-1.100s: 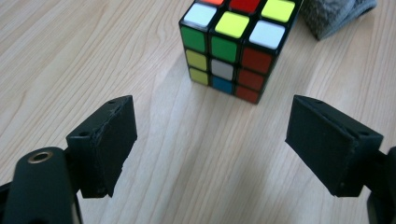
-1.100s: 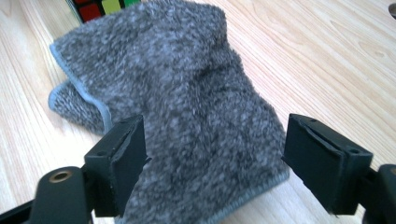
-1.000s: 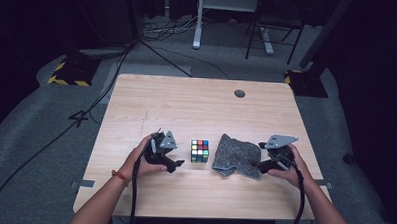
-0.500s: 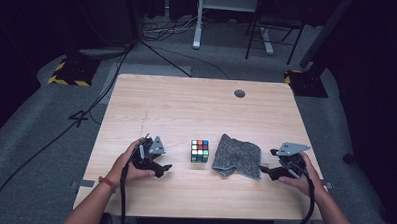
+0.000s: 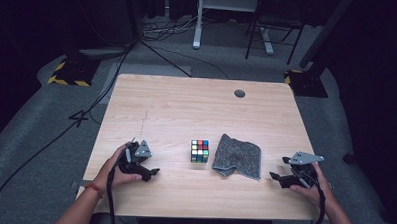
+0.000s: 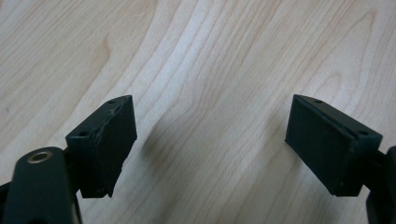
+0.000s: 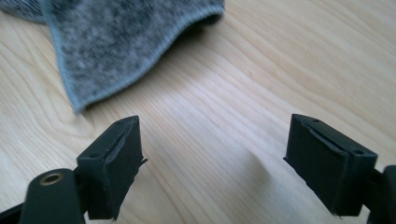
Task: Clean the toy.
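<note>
A multicoloured puzzle cube (image 5: 199,151) sits on the light wooden table (image 5: 186,111) near the front middle. Just to its right lies a folded grey cloth (image 5: 238,156), whose corner (image 7: 116,51) appears in the right gripper view. My left gripper (image 5: 152,174) rests low near the front left, some way left of the cube, open over bare wood (image 6: 210,135). At the front right, my right gripper (image 5: 276,178) is open too, a short gap right of the cloth, jaws pointing toward it and holding nothing.
A small dark round grommet (image 5: 239,93) is set in the table's far right part. Beyond the table stand desk legs (image 5: 197,22), cables on the grey floor and yellow-black striped bases (image 5: 67,75). Bare wood stretches across the far half of the table.
Both hands have drawn back toward the front edge and outward: the left gripper moved left away from the cube, the right gripper moved right off the cloth. Cube and cloth stayed put.
</note>
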The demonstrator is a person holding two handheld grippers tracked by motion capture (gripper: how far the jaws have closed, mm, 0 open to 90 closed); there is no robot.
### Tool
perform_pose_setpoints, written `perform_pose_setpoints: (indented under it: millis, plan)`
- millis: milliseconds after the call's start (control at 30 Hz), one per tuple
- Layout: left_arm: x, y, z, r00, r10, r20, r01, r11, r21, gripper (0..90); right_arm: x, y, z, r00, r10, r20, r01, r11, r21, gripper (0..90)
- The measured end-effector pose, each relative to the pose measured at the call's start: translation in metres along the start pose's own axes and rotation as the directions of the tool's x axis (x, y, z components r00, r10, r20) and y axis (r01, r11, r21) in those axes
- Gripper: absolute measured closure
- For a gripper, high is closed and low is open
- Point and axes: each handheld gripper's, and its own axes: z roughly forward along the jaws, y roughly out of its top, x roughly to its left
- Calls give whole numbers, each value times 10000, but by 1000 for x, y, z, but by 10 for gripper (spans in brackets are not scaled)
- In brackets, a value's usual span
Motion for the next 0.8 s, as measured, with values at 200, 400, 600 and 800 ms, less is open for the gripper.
perform_pose_setpoints:
  millis: [200, 400, 600, 800]
  plan:
    - [0, -12, -3, 9991, -396, 181, 401, 9989, -228, 165, -5, -18, -6, 9983, 585, 56, -585, 9983, -20, 184]
    - [0, -25, -4, 9936, -1117, 191, 1128, 9907, -762, 158, -12, -34, -14, 9898, 1423, 115, -1418, 9892, -382, 184]
    - [-1, -29, -5, 9933, -1156, 83, 1158, 9879, -1034, 157, -12, -39, -18, 9844, 1704, 426, -1686, 9847, -438, 178]
    - [-1, -29, -5, 9920, -1258, 102, 1262, 9865, -1044, 154, -11, -40, -18, 9839, 1728, 448, -1708, 9843, -450, 176]
